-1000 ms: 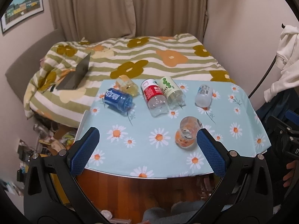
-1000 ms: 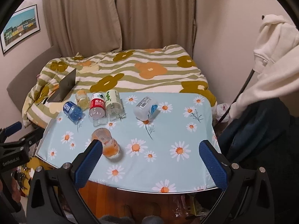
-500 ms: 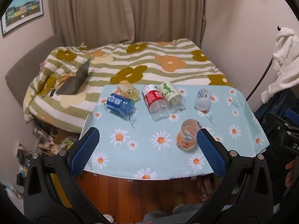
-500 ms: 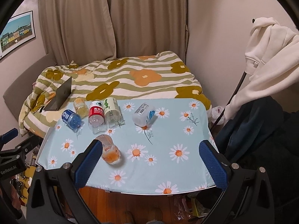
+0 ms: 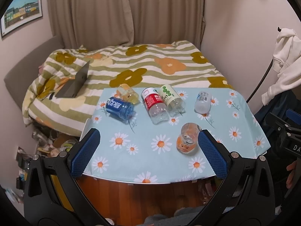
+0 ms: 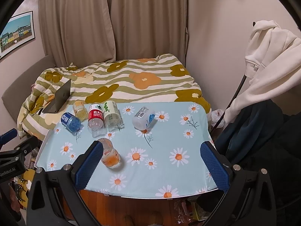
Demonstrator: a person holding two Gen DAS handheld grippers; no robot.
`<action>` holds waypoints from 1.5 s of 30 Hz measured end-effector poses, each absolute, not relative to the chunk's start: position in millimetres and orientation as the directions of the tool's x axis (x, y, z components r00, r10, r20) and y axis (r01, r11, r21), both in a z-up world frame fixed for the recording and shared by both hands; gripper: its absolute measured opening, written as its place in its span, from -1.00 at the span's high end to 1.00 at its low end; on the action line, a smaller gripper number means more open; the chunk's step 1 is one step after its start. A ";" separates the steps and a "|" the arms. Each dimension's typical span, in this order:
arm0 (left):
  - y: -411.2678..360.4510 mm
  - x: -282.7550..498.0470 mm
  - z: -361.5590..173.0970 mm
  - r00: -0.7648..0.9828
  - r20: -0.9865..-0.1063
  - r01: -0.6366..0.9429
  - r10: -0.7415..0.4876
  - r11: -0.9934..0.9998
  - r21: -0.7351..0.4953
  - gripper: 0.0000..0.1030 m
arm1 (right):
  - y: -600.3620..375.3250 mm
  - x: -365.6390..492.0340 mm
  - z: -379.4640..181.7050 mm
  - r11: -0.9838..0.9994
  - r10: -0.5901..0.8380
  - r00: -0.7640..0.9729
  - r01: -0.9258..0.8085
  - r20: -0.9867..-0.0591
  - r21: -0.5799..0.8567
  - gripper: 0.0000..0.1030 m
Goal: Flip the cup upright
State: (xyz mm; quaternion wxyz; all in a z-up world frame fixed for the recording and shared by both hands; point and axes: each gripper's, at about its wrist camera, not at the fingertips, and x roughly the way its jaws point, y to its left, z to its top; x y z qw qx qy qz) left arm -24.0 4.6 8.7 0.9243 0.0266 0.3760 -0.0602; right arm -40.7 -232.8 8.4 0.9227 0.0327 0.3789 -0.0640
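Observation:
A clear glass cup with an orange print stands upside down on the daisy tablecloth, rim on the cloth; it also shows in the right wrist view. My left gripper is open and empty, held back from the table's near edge, its right finger beside the cup in the image. My right gripper is open and empty above the near edge, its left finger overlapping the cup in the image.
Several cut bottle cups lie on their sides at the back: blue, yellow, red, green-dotted and white. A bed with a laptop is behind. Clothes hang at right.
Both grippers have pulled back and risen a little; the table looks smaller and farther in both views. The cup and bottles have not moved.

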 end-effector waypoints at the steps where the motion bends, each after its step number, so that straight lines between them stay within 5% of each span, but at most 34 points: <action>1: 4.9 -24.3 8.8 0.710 -0.698 0.132 -0.092 0.991 0.004 -1.00 | -232.9 -40.8 8.6 0.990 -0.093 0.705 0.143 -0.703 0.013 -0.99; 45: 1.8 -17.2 10.7 0.723 -0.690 0.089 -0.023 0.994 0.060 -1.00 | -229.6 -40.6 8.1 0.990 -0.093 0.704 0.142 -0.704 0.012 -1.00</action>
